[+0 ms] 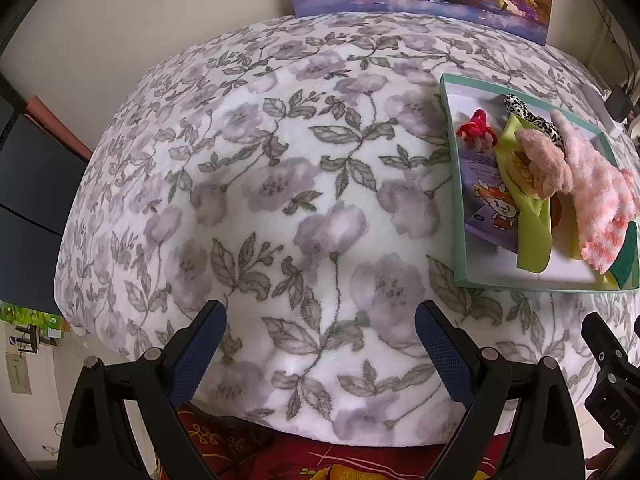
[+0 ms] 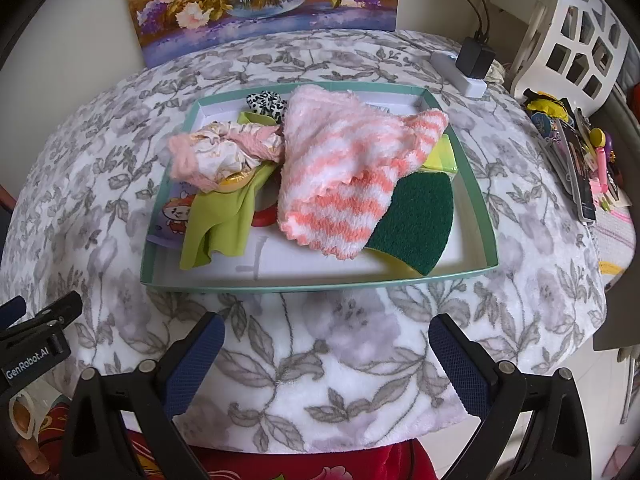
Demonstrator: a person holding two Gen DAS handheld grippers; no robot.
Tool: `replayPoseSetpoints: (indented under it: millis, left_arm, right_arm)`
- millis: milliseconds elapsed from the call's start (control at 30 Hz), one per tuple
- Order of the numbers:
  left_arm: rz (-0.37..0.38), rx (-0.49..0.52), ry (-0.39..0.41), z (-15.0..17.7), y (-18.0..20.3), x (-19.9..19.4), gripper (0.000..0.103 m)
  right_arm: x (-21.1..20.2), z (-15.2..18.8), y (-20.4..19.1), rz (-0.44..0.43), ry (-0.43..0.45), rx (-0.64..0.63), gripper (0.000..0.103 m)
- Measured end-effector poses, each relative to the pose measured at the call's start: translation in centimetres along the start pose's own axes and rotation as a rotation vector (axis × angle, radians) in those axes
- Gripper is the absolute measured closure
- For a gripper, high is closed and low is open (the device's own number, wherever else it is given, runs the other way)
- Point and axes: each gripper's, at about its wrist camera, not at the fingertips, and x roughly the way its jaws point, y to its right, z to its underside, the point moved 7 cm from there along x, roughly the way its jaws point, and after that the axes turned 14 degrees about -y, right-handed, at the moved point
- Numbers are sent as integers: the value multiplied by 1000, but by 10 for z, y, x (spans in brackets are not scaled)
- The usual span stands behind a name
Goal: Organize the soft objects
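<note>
Left black two-finger gripper with blue textured pads (image 1: 320, 360): jaws spread wide, nothing between them, fingers pointing forward, hovering low. Right black two-finger gripper with blue textured pads (image 2: 326, 368): jaws equally wide, empty, level, pointing forward. Grippers side by side, near each other, apart.

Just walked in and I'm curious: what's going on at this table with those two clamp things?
A person holds two grippers over a flowered table cover. Both the left gripper and the right gripper are open and hold nothing. A shallow tray in front of the right one holds a pile of soft things: a pink striped cloth, a green sponge and a green rag.
</note>
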Motion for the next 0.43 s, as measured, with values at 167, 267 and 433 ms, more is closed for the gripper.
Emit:
replayPoseSetpoints:
  millis: [167, 267, 433]
  left_arm:
    - [-3, -5, 1, 0, -1, -1, 7]
    - [-2, -3, 2, 0, -1, -1, 7]
    - [11, 1, 11, 0, 0, -4, 7]
  right_arm:
    - [0, 0, 0, 1, 0, 2, 0]
    - [0, 0, 1, 1, -2, 0, 0]
    - [0, 0, 2, 2, -2, -1, 0]
